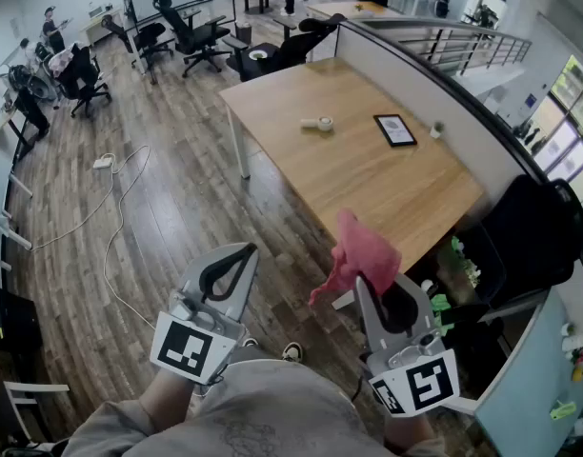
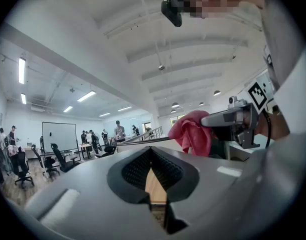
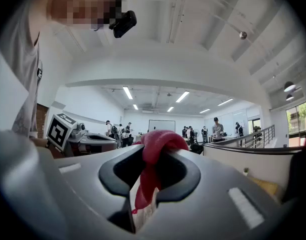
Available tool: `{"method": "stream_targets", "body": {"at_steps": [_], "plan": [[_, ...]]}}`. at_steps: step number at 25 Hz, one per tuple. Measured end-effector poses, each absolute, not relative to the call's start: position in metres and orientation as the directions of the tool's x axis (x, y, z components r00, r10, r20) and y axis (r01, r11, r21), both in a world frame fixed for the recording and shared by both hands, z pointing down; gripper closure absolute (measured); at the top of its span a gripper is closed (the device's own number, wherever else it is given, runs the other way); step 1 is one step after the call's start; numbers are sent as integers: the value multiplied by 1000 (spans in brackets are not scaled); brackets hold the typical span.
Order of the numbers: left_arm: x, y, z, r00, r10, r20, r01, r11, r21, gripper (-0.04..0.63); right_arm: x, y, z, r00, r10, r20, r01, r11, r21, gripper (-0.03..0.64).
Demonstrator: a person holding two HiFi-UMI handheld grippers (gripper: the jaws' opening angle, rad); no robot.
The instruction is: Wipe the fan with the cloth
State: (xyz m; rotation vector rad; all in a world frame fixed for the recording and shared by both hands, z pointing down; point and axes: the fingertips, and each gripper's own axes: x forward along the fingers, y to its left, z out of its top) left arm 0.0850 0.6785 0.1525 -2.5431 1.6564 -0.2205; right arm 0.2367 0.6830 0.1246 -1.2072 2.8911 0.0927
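Note:
My right gripper (image 1: 365, 282) is shut on a pink-red cloth (image 1: 360, 251), which bunches above the jaws and hangs down between them (image 3: 154, 149). I hold it level over the floor, just short of the near corner of the wooden table (image 1: 368, 174). My left gripper (image 1: 242, 253) is level beside it on the left, its jaws shut with nothing between them (image 2: 152, 153). Further back on the table lies a small white object (image 1: 318, 123) that may be the fan; it is too small to tell. In the left gripper view the cloth (image 2: 192, 132) and the right gripper (image 2: 232, 120) show to the right.
A black tablet (image 1: 394, 129) and a small cup-like thing (image 1: 435, 129) lie on the table. A black chair (image 1: 532, 231) stands at its right end. Office chairs (image 1: 191, 34) stand further back, and a white cable (image 1: 115, 184) runs over the wooden floor. People stand at the far end of the room.

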Motion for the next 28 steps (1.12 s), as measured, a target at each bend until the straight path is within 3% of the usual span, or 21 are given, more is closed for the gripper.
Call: {"method": "stream_targets", "body": {"at_steps": [11,14,15,16,19,28], "plan": [[95,668,155,399,-914,76,-899,-407,-161,594,247,670,123,-697,-715,-50,-717,696,43,538],[88,670,141,377,-926,0,-917,-374,-139,592,247,667,124,-698,-714,-46,-716,697,38,538],[85,670,135,366,-930,-31,-924,-359,-134,473,246,666,125,-701,-712,-40,-714,700,37,537],[82,670,133,354,-935,-36,-929,-347,-127,267,244,665,126,-704,-710,-35,-711,703,36,537],[74,663,139,334,-942,-2,-935,-331,-129,249,240,661,130,-713,-701,-23,-702,712,33,538],[66,627,156,343,-938,50,-928,-346,-136,273,227,622,141,-712,-702,12,-701,712,35,537]]}}
